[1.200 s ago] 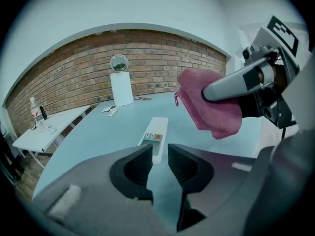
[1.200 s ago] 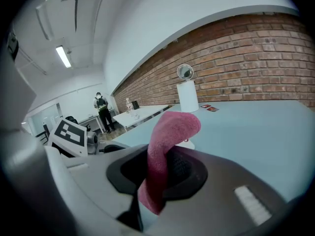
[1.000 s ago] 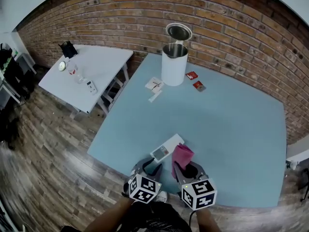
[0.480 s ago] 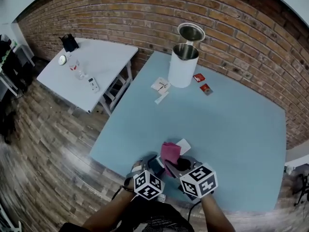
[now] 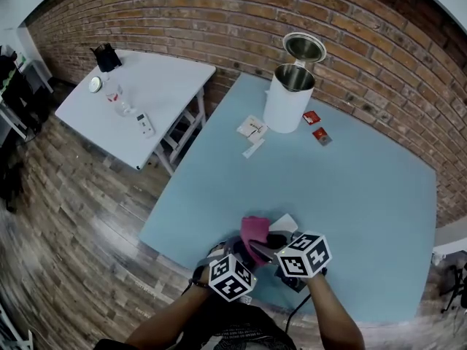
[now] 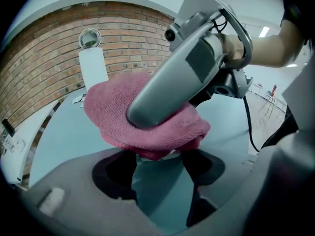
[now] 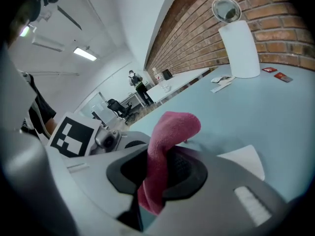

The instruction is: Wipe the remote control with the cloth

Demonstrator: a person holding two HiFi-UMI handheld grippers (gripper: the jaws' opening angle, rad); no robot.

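The pink cloth (image 5: 255, 232) hangs pinched in my right gripper (image 5: 268, 243), which is shut on the cloth (image 7: 165, 156). It lies over the white remote control (image 5: 287, 223) near the blue table's front edge; only the remote's far end (image 7: 243, 160) shows. In the left gripper view the right gripper's grey body (image 6: 172, 82) rests across the cloth (image 6: 118, 112). My left gripper (image 5: 235, 257) sits just left of it, its jaws wide and just starting to close. Bare table and a white sliver of the remote (image 6: 170, 155) show between their tips (image 6: 160, 168); the pads touch nothing.
A white canister (image 5: 290, 97) with its lid (image 5: 304, 47) open stands at the back of the blue table (image 5: 350, 195), with paper slips (image 5: 252, 131) and two red packets (image 5: 317, 126) beside it. A white side table (image 5: 157, 86) stands left, over wooden floor.
The right gripper has carried the cloth leftward onto the remote, which now lies mostly covered. The left gripper's jaws have opened wide.
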